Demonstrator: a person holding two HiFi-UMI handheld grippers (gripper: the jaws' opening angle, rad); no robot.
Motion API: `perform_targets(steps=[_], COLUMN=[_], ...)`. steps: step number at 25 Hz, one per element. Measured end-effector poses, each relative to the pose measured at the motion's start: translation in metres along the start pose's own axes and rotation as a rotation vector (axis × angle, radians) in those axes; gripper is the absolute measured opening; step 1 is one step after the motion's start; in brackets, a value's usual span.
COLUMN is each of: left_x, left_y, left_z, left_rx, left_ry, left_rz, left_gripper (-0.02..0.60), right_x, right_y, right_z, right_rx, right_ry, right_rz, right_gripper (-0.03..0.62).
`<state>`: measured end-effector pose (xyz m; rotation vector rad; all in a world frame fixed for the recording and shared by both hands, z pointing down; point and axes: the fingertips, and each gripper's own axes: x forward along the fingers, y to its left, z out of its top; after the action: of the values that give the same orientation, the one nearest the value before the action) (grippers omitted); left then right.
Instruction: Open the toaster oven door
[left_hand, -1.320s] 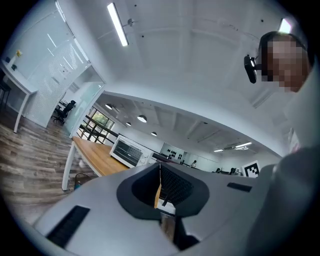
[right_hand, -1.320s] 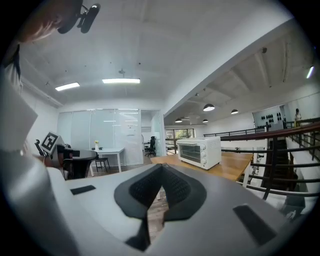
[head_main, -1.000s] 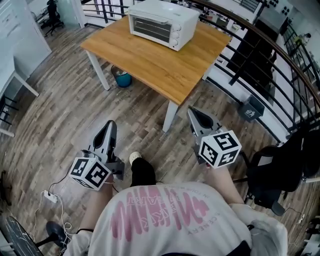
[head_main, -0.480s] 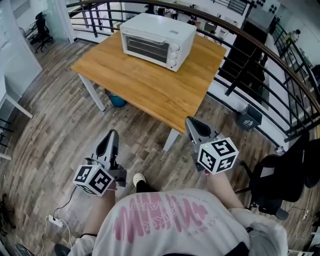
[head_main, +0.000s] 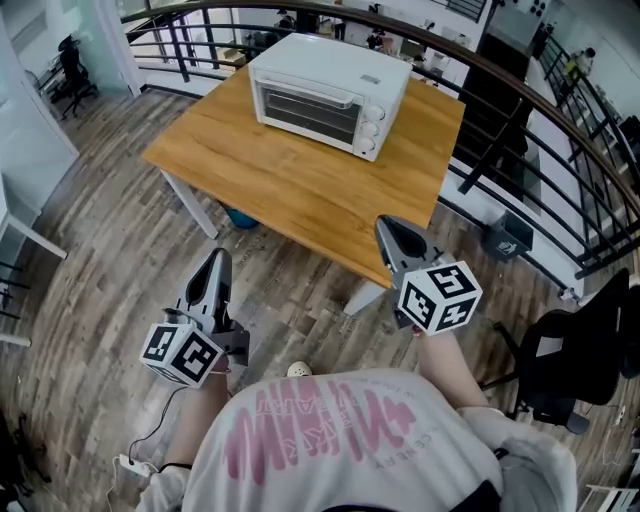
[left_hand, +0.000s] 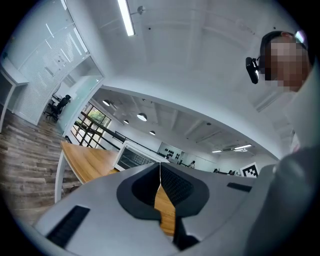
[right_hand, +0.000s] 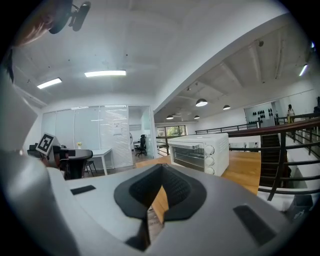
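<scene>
Left gripper (head_main: 218, 258) at 8 o'clock: jaws together, empty. Oven (head_main: 325, 80) at 12 o'clock, on the table's (head_main: 300, 185) far side, door shut. Right gripper (head_main: 386, 224) at 4 o'clock: jaws together, empty.

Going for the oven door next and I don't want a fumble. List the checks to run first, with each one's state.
1. Toaster oven door shut, ready to pull: ok.
2. Handle along the door's top edge in view: ok.
3. Left gripper empty, jaws together: ok.
4. Right gripper empty: ok. Jaws apart for the handle: not ok, they are together.
5. Grippers near the door: not ok, both hang well short of the oven, on the person's side of the table.
6. Way across the table to the door: ok, only bare wood shows in front of it.
</scene>
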<state>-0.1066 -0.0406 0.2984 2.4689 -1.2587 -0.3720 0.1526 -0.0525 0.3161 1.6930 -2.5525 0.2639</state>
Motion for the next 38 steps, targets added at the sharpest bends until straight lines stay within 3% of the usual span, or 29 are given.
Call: perform_targets(steps=[9,22,32,38], left_x=[0.005,-0.001,-0.016,-0.005], left_y=[0.055,0.109,0.16,0.173], left_z=[0.019,0.019,0.042,0.047], left_rx=[-0.011,-0.072,-0.052,-0.048], left_ry=[-0.007,0.013,-0.044,-0.073], left_rz=[-0.02,0.051,0.202,0.255], left_gripper=[0.021,0.021,0.021,0.021], right_x=[0.036,0.064,0.133,0.181], right_y=[0.001,-0.027,-0.069,-0.095], right_z=[0.001,0.019,0.047,0.055], right_rx=[-0.032,-0.284,-0.236,-0.289], right_ry=[0.001,0.087,0.052,0.102], right_rz=[-0.088,-0.224,-0.199,-0.169], right_gripper=[0.008,0.008,0.008,0.008])
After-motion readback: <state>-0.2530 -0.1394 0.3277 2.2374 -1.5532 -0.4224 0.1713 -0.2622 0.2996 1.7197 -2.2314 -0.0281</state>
